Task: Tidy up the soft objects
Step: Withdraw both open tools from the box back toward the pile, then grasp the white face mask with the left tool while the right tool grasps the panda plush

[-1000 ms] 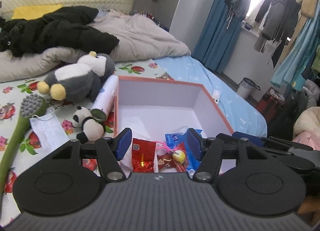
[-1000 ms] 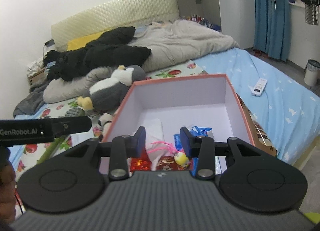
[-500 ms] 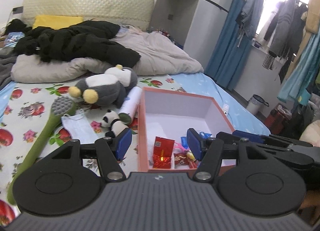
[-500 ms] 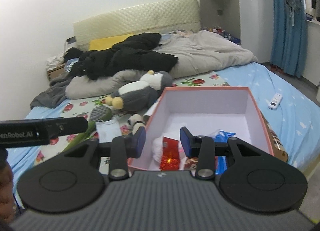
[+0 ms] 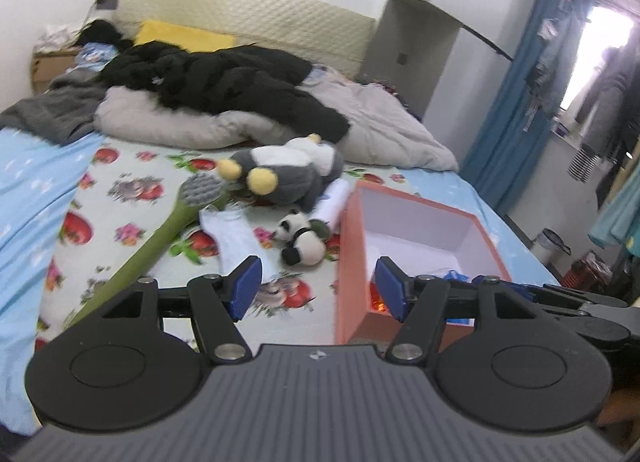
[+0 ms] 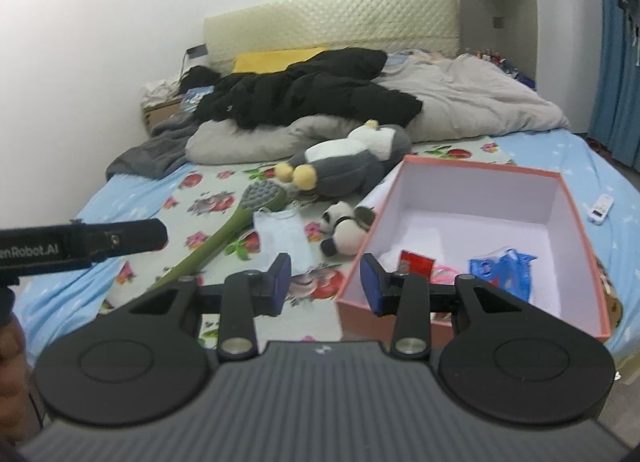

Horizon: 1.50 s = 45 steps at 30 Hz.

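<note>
Both grippers pulled back from the orange box [image 6: 460, 197]; left gripper [image 5: 318, 288] and right gripper [image 6: 325, 281] fingers apart, empty. Plush panda [image 5: 302, 240] lies on bed just left of box. Remote [image 6: 602, 209] shows in right view only.

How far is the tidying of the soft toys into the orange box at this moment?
Done: the orange box holds only small packets, no soft toy. In hand: nothing; the left tongs and the right tongs are both open and empty. Left: the small panda, the grey penguin plush, the green brush-shaped toy and the face mask lie on the bed.
</note>
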Each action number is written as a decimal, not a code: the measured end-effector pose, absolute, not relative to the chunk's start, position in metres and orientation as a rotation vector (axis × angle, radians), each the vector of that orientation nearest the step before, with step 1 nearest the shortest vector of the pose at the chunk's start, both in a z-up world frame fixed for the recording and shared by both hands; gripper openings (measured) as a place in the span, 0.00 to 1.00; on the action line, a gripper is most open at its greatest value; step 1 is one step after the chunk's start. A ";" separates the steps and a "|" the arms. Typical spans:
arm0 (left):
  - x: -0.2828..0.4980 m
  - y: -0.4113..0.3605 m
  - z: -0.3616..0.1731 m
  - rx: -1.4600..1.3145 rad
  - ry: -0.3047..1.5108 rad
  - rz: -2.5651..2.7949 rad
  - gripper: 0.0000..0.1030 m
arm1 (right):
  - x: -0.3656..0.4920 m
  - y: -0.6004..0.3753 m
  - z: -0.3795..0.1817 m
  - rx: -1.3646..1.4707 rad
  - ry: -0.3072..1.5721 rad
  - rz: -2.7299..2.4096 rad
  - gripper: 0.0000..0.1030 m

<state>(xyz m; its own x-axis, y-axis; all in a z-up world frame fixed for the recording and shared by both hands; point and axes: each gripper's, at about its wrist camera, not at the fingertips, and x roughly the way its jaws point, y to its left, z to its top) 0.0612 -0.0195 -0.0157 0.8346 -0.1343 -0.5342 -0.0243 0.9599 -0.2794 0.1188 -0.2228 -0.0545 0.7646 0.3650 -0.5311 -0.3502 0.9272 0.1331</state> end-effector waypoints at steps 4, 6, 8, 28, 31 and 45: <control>0.051 -0.001 -0.031 -0.326 0.603 -0.018 0.66 | 0.117 -0.208 -0.061 0.012 0.602 0.414 0.40; 0.050 0.007 -0.039 -0.346 0.617 -0.003 0.66 | 0.117 -0.202 -0.064 0.006 0.611 0.425 0.40; 0.051 0.011 -0.046 -0.358 0.628 0.007 0.66 | 0.119 -0.196 -0.068 -0.004 0.626 0.432 0.40; 0.168 0.058 -0.150 -0.447 0.736 0.062 0.66 | 0.221 -0.136 -0.112 -0.086 0.661 0.388 0.40; 0.188 0.067 -0.169 -0.452 0.750 0.073 0.66 | 0.241 -0.125 -0.125 -0.087 0.665 0.363 0.40; 0.275 0.095 -0.229 -0.524 0.764 0.044 0.63 | 0.334 -0.087 -0.182 -0.155 0.699 0.221 0.40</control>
